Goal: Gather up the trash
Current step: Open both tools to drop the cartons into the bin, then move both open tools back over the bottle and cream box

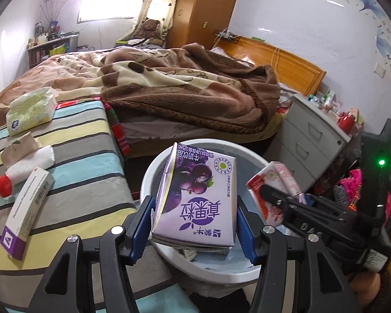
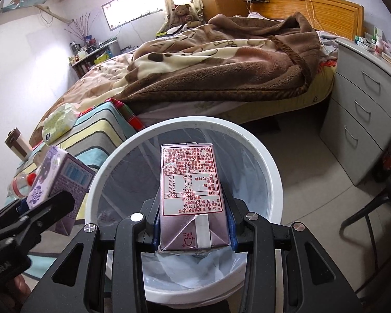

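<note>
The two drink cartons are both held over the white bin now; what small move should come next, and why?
Probably open both grippers and let the cartons fall. The left gripper clamps the purple blueberry milk carton and the right gripper clamps the red-printed carton, and both hang above the open mouth of the round white plastic bin with its clear liner, so nothing seems to block the drop.

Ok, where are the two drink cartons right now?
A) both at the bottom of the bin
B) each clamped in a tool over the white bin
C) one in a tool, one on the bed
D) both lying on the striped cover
B: the left tool clamps the purple carton and the right tool clamps the red-print carton, both above the white bin.
</note>
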Tool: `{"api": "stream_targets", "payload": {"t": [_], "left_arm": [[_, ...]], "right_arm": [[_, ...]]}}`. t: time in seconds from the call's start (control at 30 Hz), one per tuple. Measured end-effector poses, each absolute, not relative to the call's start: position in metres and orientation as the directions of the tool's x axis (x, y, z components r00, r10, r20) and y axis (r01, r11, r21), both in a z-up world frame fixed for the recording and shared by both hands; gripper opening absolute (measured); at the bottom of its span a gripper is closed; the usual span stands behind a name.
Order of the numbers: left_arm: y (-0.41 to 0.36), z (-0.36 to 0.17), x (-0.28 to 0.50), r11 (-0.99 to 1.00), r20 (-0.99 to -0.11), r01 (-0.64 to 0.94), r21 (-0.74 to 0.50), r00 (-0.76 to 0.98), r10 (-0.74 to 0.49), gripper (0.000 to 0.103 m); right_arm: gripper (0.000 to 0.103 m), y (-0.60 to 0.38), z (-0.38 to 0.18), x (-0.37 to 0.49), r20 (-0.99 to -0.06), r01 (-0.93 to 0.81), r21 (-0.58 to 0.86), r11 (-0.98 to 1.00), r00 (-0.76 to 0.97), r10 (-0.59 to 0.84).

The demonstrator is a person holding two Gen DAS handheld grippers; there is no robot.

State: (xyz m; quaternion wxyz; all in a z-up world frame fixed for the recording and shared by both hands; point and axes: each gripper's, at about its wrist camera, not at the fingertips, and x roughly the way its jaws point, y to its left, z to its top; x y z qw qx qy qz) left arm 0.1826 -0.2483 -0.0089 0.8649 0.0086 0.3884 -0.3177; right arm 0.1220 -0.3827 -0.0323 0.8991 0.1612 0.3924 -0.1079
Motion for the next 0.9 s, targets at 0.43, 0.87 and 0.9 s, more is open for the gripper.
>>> {"api": "stream_targets", "payload": {"t": [0.43, 0.87, 0.9], "left_arm": [[-0.232, -0.006, 0.185, 0.807, -0.669, 0.535, -0.249, 0.508, -0.543, 0.066], [-0.185, 0.007, 0.177, 0.843, -0.642, 0.483, -0.237, 0.573, -0.509, 0.066], [-0.181, 0.008, 0.176, 0.848, -0.639, 0.476, -0.231, 0.583, -0.502, 0.067]], "right_arm": [[0.068, -0.38, -0.028, 0.121, -0.73, 0.335, 0.211, 0.918, 0.679, -0.08], [0.068, -0.353, -0.018, 0.121, -0.7, 0.288, 0.239, 0.927, 0.713, -0.041], [0.068, -0.349, -0.017, 0.121, -0.699, 0.283, 0.24, 0.929, 0.714, -0.037]]}}
